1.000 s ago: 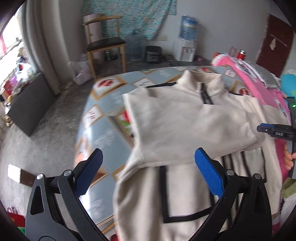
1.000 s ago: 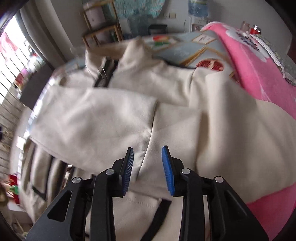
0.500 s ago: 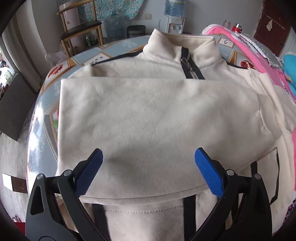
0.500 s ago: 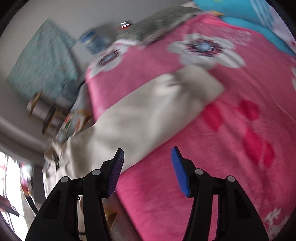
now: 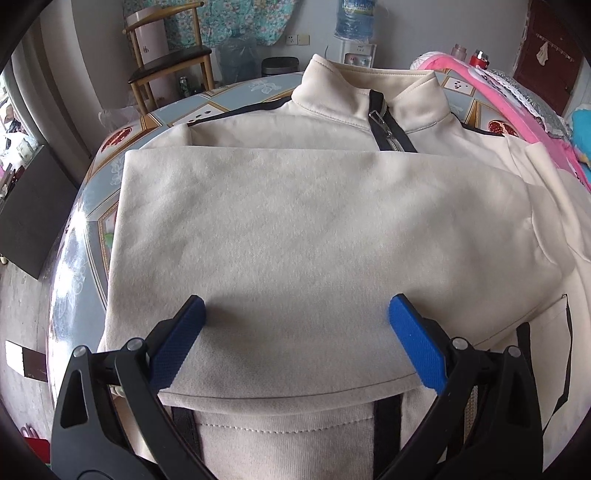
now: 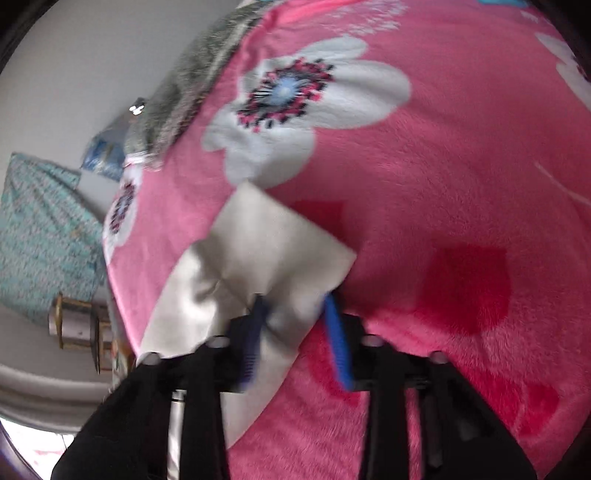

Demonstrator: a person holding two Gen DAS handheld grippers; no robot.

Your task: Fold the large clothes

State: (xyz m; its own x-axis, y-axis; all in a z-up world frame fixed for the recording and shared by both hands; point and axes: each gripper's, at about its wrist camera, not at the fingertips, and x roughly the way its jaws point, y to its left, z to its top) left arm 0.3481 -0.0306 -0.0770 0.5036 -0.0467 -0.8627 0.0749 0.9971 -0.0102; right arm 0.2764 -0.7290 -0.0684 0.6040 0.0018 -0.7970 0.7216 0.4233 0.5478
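The cream jacket [image 5: 314, 229] lies flat on the desk [image 5: 92, 206] with one sleeve folded across its chest, the left gripper [image 5: 293, 332] waits wide open and empty over it, and the right gripper [image 6: 295, 332] has its half-closed jaws around the other sleeve's cuff [image 6: 273, 243] on the pink blanket [image 6: 461, 166], probably to fold it in.

No lettering reads clearly in either view (the water bottle's label [image 5: 354, 20] and the patterned tabletop [image 5: 229, 99] show only marks too small to tell).
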